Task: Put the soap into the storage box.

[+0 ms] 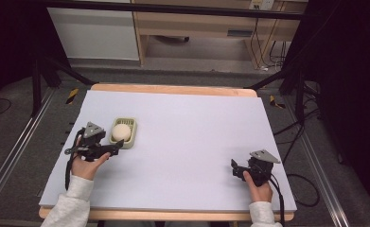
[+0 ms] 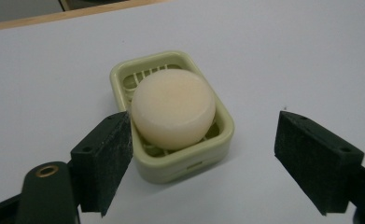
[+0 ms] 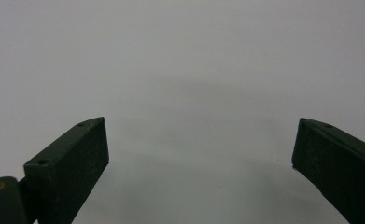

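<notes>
High view: the left gripper (image 1: pixel 110 149) lies just beside a pale green rectangular plastic soap dish (image 1: pixel 130 139) on the left half of the white-covered table (image 1: pixel 192 127); a round cream bar of soap (image 1: pixel 121 131) sits in the dish, while the right gripper (image 1: pixel 235 169) rests well apart near the right front edge. Left gripper view: the fingers (image 2: pixel 106 156) stand wide apart and hold nothing, one just beside the dish's near corner, and the slatted floor shows around the soap. The grasp is judged not yet made; closing and lifting remain. Right gripper view: its fingers (image 3: pixel 73 168) are spread wide and empty over bare table.
</notes>
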